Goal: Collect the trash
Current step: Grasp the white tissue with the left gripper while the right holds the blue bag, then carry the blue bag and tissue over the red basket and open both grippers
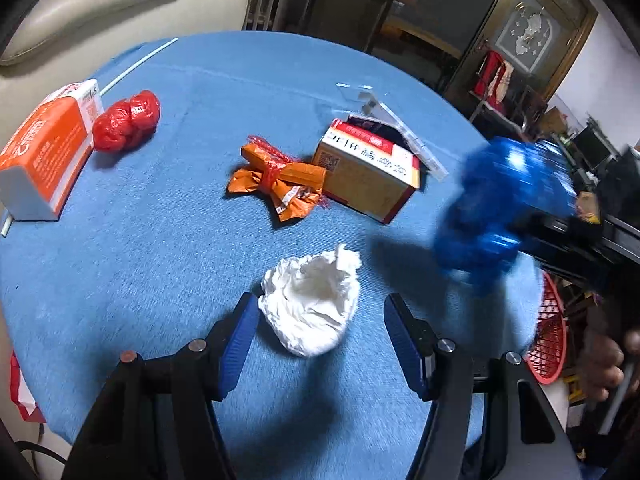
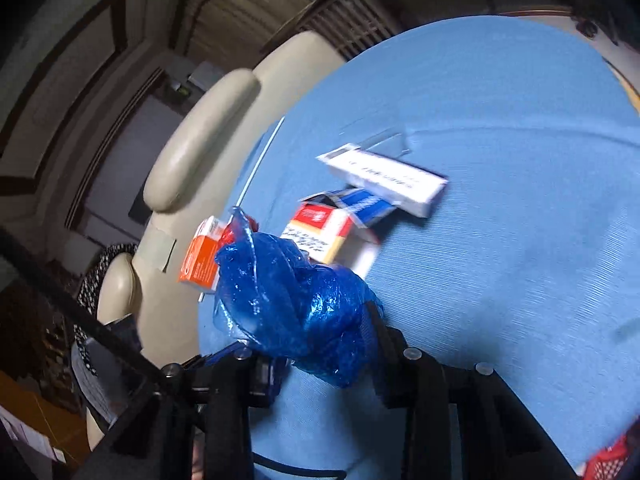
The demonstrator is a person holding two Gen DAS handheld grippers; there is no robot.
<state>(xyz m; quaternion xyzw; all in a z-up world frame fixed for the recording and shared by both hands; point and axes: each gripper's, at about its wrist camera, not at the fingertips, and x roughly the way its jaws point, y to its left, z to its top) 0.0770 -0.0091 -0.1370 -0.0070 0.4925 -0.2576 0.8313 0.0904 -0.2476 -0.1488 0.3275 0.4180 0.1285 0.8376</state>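
Crumpled glossy blue plastic bag (image 2: 288, 300)

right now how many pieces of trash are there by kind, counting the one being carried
Knotted plastic bags: 2, a red bag on the table and a blue bag carried in the right gripper.
Cardboard boxes: 2, an orange box and a yellow box.
Orange wrapper: 1
White tissue: 1
Total: 6

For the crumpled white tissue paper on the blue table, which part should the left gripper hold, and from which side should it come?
Grip the crumpled white tissue paper across its wide puffy middle, coming from above and in front. The left gripper has open jaws already on both sides of it, and the soft wad should compress easily.
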